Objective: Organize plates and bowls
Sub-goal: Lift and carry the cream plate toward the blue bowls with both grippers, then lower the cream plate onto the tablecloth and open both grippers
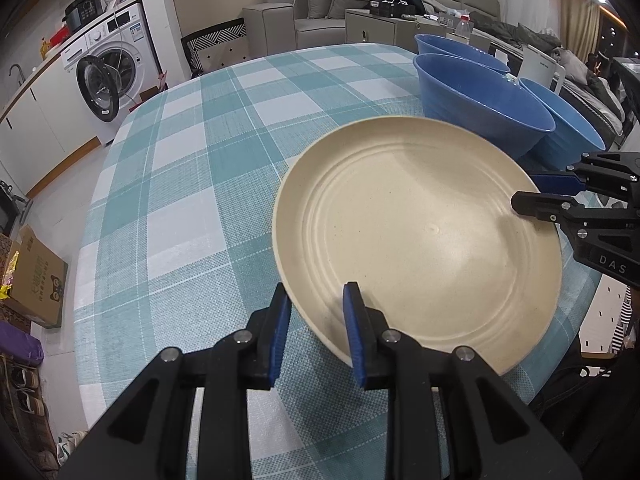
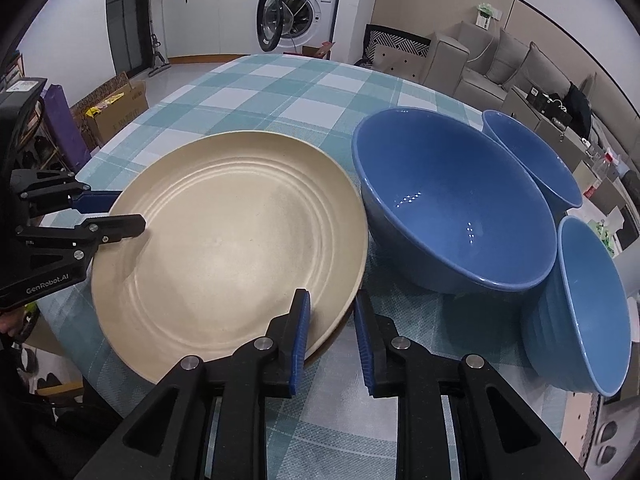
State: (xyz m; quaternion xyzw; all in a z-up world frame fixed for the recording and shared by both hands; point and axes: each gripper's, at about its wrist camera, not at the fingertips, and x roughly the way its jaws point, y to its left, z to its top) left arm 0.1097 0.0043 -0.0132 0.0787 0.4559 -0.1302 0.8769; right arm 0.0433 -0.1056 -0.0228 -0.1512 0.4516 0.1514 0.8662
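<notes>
A cream plate [image 1: 420, 232] [image 2: 232, 240] lies on the checked tablecloth [image 1: 200, 160] [image 2: 280, 88]. My left gripper [image 1: 316, 312] [image 2: 128, 210] straddles its rim, one finger over the inside and one outside, with a thin strip of cloth showing beside the outer pad. On the opposite rim my right gripper [image 2: 332, 312] [image 1: 526, 192] stands the same way, with a dark gap between the rim and its outer pad. Neither pair of pads presses. Beside the plate stand a large blue bowl [image 2: 452, 208] [image 1: 480, 104] and two smaller blue bowls [image 2: 528, 156] [image 2: 588, 304].
The three bowls crowd the table's right side, and the large one nearly touches the plate. Beyond the table are a washing machine [image 2: 296, 12], a grey sofa [image 1: 320, 0] and a cardboard box [image 2: 116, 108] on the floor. The table's near edge runs just under both grippers.
</notes>
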